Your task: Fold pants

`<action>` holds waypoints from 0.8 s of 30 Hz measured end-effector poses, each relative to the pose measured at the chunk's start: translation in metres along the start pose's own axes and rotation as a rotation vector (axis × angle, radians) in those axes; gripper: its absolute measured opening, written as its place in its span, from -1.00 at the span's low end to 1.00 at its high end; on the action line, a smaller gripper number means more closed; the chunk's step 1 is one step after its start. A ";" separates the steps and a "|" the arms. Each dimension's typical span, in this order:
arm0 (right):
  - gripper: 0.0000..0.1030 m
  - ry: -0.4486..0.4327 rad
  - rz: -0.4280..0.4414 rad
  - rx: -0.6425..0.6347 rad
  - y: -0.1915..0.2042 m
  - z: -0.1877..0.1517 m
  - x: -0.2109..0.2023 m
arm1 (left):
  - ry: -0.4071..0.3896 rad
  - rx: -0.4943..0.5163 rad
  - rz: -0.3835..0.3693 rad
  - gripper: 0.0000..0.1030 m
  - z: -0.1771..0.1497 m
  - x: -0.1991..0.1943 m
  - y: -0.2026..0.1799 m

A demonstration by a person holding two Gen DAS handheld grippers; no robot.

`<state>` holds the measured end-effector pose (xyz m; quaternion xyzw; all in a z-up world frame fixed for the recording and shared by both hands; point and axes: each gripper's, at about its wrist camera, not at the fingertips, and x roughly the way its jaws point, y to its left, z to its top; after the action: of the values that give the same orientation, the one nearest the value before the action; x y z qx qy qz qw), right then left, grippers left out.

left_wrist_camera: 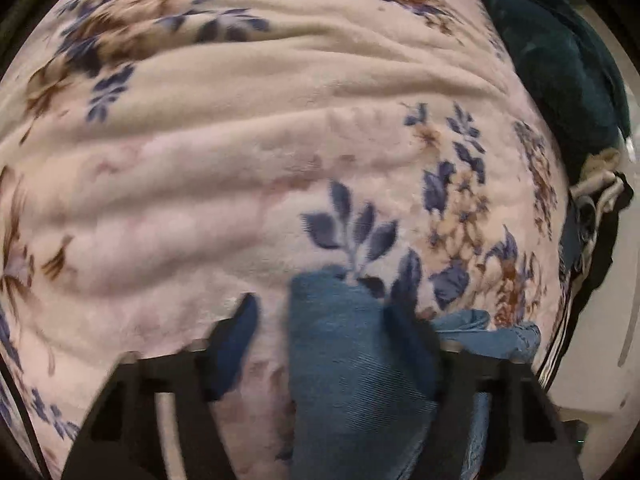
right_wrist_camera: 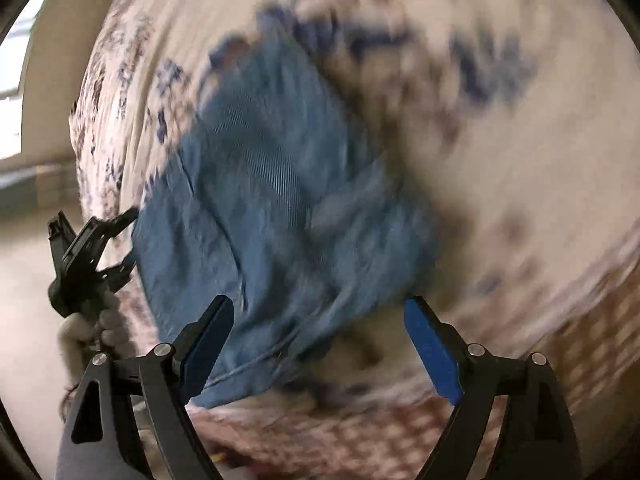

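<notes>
Blue denim pants lie crumpled on a pale floral blanket. My right gripper hovers over their near edge with its blue-padded jaws wide apart and nothing gripped. In the left wrist view a raised fold of the pants stands between the jaws of my left gripper. The fold lies against the right finger, and a gap shows beside the left finger. The right wrist view shows the left gripper at the pants' left edge, held by a white-gloved hand. That view is blurred.
The blanket is wrinkled and fills most of both views. A dark teal cloth lies at its far right edge. Below that sits a black garment with white stripes. A pale floor shows past the blanket's left edge.
</notes>
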<state>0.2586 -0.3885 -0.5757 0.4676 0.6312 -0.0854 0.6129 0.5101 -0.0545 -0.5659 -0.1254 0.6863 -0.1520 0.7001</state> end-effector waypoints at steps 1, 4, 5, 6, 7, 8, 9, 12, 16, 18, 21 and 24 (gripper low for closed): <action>0.73 0.023 0.037 0.030 -0.002 -0.004 0.013 | 0.001 0.017 -0.004 -0.26 0.000 0.002 -0.003; 0.32 0.057 0.101 0.067 0.003 -0.011 0.048 | -0.008 0.067 0.041 -0.41 0.001 0.007 -0.009; 0.27 0.052 0.082 0.046 0.008 -0.014 0.053 | -0.006 0.077 0.057 -0.46 0.002 0.010 -0.008; 0.24 0.038 0.029 -0.010 0.015 -0.017 0.056 | -0.006 0.082 0.063 -0.48 0.004 0.014 -0.007; 0.17 0.035 -0.012 -0.066 0.021 -0.021 0.057 | -0.003 0.084 0.070 -0.51 0.007 0.018 -0.004; 0.11 0.035 -0.055 -0.112 0.024 -0.025 0.056 | 0.001 0.082 0.078 -0.55 0.011 0.023 -0.002; 0.11 0.037 -0.076 -0.134 0.025 -0.028 0.056 | 0.007 0.083 0.080 -0.59 0.013 0.026 0.000; 0.11 0.076 -0.111 -0.171 0.028 -0.026 0.059 | 0.014 0.066 0.055 -0.59 0.019 0.024 0.001; 0.32 0.098 -0.050 -0.130 0.031 -0.016 0.052 | -0.025 -0.014 -0.030 -0.42 0.014 -0.008 0.014; 0.55 0.083 0.005 -0.112 0.027 -0.016 0.046 | -0.079 -0.065 -0.090 0.01 0.002 -0.032 0.026; 0.79 -0.023 0.050 -0.113 0.016 -0.019 0.038 | -0.141 -0.106 -0.155 1.00 -0.022 -0.050 0.036; 0.83 -0.084 0.122 -0.076 -0.004 -0.021 0.041 | -0.123 -0.119 -0.228 1.00 -0.050 -0.048 0.032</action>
<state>0.2495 -0.3564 -0.6076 0.4775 0.5780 -0.0436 0.6603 0.4612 -0.0051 -0.5348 -0.2531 0.6312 -0.1815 0.7104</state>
